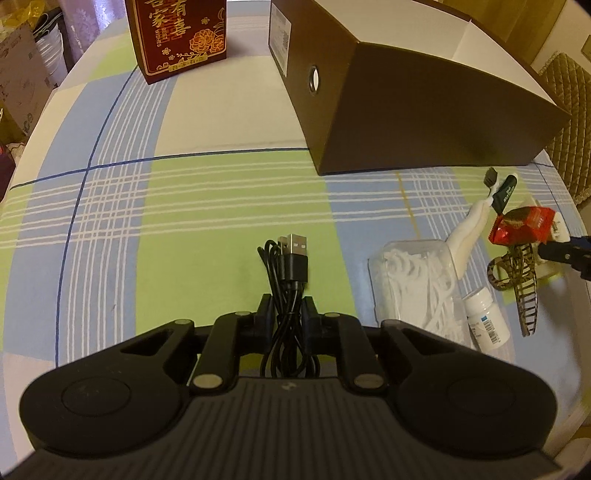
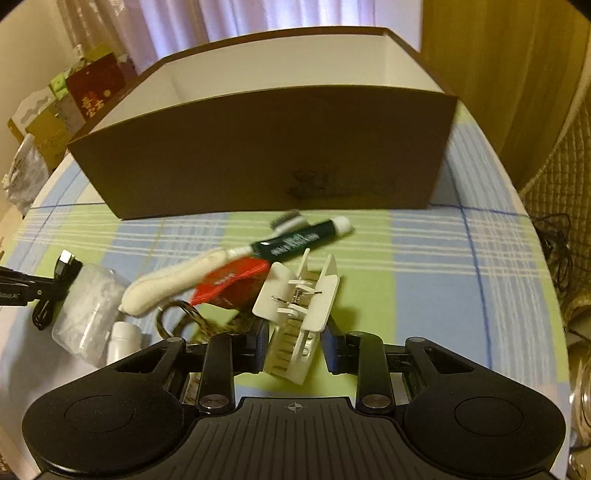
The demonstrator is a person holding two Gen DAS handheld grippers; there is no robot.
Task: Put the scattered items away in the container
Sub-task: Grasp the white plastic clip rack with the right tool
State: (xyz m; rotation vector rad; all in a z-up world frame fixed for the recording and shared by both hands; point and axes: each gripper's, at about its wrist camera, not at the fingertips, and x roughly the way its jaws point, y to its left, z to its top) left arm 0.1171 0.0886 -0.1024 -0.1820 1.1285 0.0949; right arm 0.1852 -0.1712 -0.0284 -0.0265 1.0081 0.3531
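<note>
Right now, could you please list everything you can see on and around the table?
box: 1, brown, white inside, open, far side of table
cable: 1, black, coiled, between left fingers
white clip: 1, white, between right fingers
brown clip: 1, brown patterned, near bottle
bag: 1, clear, white contents, beside cable
bottle: 1, white, beside bag
tube: 1, dark green, white cap, before box
toothbrush: 1, white, dark bristles, under tube
wrapper: 1, red, left of white clip
red carton: 1, red and gold, left of box
tablecloth: 1, green, blue and white check
left gripper: 1, black
right gripper: 1, black
</note>
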